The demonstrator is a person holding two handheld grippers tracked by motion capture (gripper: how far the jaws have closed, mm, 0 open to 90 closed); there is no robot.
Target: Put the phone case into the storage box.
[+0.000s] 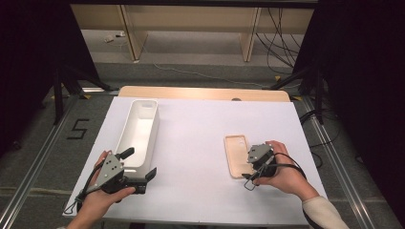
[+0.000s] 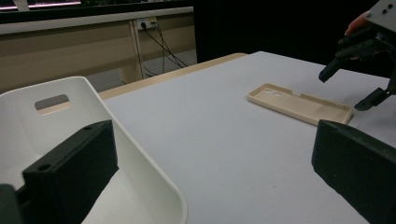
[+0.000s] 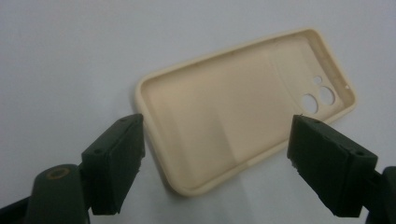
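1. Black jaws of my right tongs (image 3: 217, 172) stand spread wide, one on each side of the near end of the beige phone case (image 3: 243, 116), and neither touches it yet.
2. That case lies flat on the white worktop (image 1: 200, 143), open side up, with its camera holes at the end farthest from my right tongs.
3. My left tongs (image 1: 136, 167) are also released and carry nothing; their jaws straddle the near corner of the white bin (image 1: 138, 129).
4. From my left tongs, the case sits well off to the right, and the bin runs forward and away from them.
5. The bin looks empty as far as I can see into it.
6. My reading: the work is at its very start. Nothing has been picked up; I judge the aim is to get the case into the bin.
7. What is left, I think: clench on the case, lift it, carry it across to the bin and let go.
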